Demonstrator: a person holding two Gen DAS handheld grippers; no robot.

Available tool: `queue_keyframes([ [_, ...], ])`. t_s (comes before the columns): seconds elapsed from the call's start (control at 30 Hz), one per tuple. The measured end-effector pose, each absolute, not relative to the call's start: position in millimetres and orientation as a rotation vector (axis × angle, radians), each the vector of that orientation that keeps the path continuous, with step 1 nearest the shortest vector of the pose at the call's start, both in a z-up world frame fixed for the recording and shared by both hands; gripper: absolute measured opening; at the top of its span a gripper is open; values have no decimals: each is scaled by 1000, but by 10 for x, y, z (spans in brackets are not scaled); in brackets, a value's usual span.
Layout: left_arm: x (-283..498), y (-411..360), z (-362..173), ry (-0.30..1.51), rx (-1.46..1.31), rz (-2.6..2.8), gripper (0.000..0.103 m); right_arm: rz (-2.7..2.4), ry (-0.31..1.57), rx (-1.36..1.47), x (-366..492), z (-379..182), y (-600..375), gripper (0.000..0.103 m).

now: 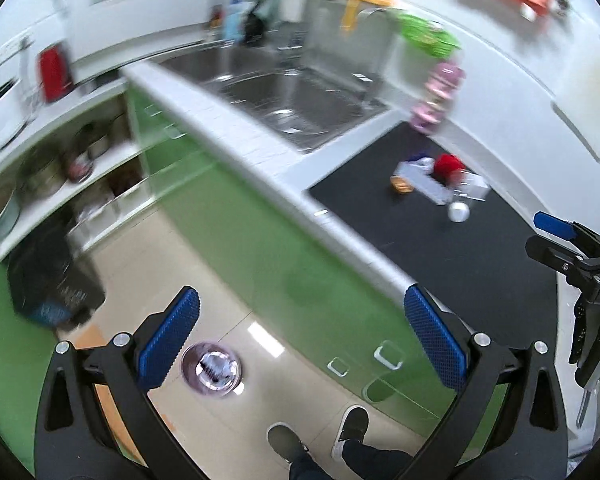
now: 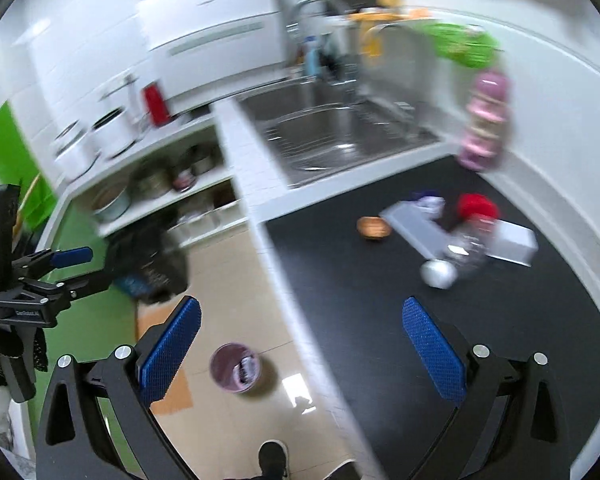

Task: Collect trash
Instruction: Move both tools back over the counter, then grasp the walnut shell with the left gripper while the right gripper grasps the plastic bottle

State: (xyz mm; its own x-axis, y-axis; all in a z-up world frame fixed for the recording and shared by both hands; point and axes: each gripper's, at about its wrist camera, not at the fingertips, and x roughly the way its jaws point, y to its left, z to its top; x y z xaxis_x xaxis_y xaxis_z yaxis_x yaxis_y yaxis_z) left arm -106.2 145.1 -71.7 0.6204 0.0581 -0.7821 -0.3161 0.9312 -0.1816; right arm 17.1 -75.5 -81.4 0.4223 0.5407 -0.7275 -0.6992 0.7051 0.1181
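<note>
We hold both left gripper [image 1: 302,334] and right gripper [image 2: 300,338] spread wide and bare. Trash pile [image 2: 456,232] lies on the black worktop [image 2: 360,300] at one o'clock; small purple bin [image 2: 236,368] sits on the floor at seven.

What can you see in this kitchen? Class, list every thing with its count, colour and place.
mat: one, black, on the counter
sink: one, steel, beyond the mat
ball: one, silver, on the mat
boxes: two, pale grey, on the mat
red item: one, behind the boxes
brown item: one, left of the boxes
pink stack: one, at the mat's far corner
bin: one, purple, on the floor
black bag: one, on the floor by the shelves
cabinet: green, under the counter
left hand-held gripper: blue pads, open, above the floor
right hand-held gripper: blue pads, open, over the counter edge
</note>
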Motion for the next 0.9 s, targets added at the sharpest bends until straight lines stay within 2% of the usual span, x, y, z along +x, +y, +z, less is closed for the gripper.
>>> queue_keyframes([
  [0.33,176,714,-778,929,-215,59,100,631,835,-157,849,-821,-1736,97],
  [0.9,1653,486,-1510,1048,-171,77,100,644,930,-149,1639,-1213,-2062,97],
])
